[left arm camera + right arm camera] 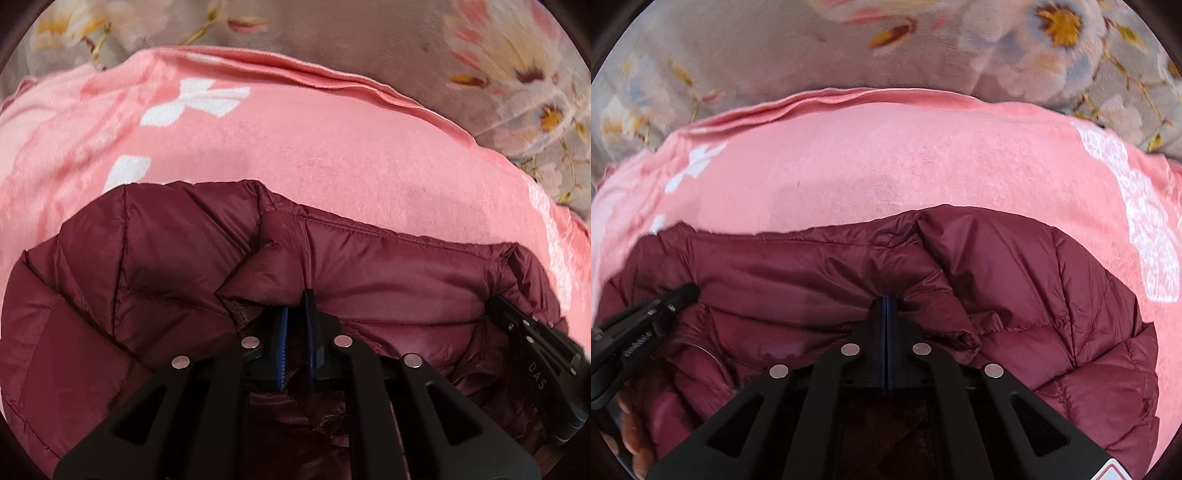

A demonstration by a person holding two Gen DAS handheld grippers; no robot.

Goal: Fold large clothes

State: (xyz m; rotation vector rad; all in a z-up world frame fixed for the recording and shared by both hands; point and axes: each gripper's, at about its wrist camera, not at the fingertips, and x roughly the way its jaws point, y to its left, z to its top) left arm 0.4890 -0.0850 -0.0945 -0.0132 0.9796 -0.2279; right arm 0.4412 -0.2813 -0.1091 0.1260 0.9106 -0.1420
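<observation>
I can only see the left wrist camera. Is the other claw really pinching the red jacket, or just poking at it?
Observer: Pinching. In the right wrist view, the right claw has its two fingers pressed flat together on a fold of the maroon jacket.
Operator: Is anybody's hand showing over there?
Observer: Yes. A person's hand peeks in at the lower left edge of that view, just under the left claw.
</observation>
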